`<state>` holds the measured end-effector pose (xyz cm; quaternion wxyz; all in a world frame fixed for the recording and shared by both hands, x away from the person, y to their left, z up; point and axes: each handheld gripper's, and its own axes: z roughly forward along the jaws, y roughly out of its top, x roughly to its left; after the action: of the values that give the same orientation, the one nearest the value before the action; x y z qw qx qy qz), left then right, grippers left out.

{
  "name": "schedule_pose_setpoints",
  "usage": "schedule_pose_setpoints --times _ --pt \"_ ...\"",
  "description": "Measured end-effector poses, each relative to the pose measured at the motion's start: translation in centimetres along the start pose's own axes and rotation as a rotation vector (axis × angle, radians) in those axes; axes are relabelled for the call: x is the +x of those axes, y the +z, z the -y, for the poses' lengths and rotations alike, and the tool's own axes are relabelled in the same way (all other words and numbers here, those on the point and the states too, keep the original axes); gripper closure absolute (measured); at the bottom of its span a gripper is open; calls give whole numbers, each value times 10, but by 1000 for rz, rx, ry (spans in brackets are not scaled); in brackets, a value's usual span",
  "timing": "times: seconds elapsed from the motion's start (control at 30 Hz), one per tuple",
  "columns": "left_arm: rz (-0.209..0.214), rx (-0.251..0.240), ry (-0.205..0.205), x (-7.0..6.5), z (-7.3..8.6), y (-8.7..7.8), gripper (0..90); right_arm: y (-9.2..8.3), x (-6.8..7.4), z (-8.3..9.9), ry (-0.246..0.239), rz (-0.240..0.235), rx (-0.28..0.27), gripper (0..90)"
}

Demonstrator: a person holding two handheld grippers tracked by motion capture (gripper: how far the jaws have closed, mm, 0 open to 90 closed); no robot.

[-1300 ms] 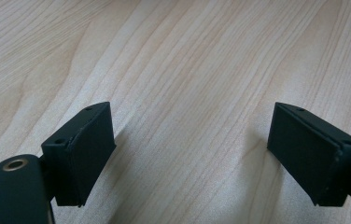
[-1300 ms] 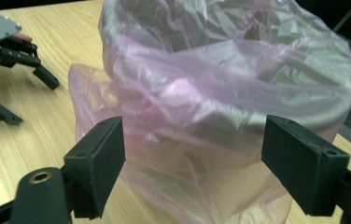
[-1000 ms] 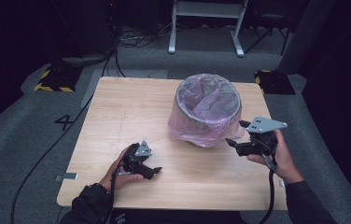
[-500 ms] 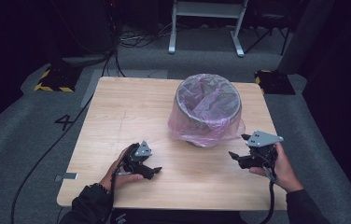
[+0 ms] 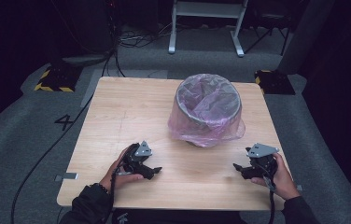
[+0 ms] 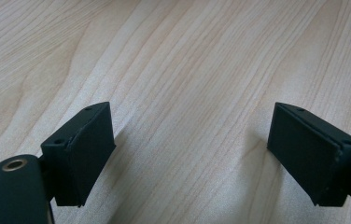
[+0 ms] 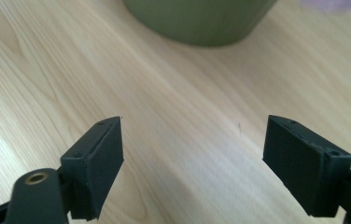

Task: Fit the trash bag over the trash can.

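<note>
**Bin with pink liner, both grippers low and open**

On the grey floor left of the table (image 5: pixel 117 107), a painted "4" (image 5: pixel 65 122); no other legible writing. Yellow-black striped blocks (image 5: pixel 52 81) at two far corners. Table of pale wood, fine straight grain, square with rounded corners. Round grey bin (image 5: pixel 207 108) standing upright right of centre toward the far edge, lined with thin, crinkled translucent pink bag (image 5: pixel 211 133) folded over the rim and draped down the wall. Left gripper (image 5: pixel 151 171) at the near left, low over bare wood, flat matte black pads wide apart, holding nothing. Right gripper (image 5: pixel 239 169) near right, just short of the bin, likewise spread and empty.
</note>
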<state>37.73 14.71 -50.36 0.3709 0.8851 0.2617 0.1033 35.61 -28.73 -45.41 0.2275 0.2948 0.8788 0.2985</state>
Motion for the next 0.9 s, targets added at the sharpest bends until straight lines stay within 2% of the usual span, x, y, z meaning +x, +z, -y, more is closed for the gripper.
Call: schedule_pose_setpoints --times 0.27,0.5,0.57,0.67,0.9 --pt "0 0 0 0 0 0 142 6 -1 22 36 -11 12 196" --pt "-3 2 -2 -1 1 -1 142 11 -2 45 93 -35 6 187" --pt "-3 2 -2 0 1 -1 142 10 -4 50 123 -43 -11 184" --pt "-2 0 0 0 0 -1 141 7 -6 57 160 -25 -24 180" --pt "2 -1 0 0 0 0 140 0 -9 76 266 -43 -65 165"
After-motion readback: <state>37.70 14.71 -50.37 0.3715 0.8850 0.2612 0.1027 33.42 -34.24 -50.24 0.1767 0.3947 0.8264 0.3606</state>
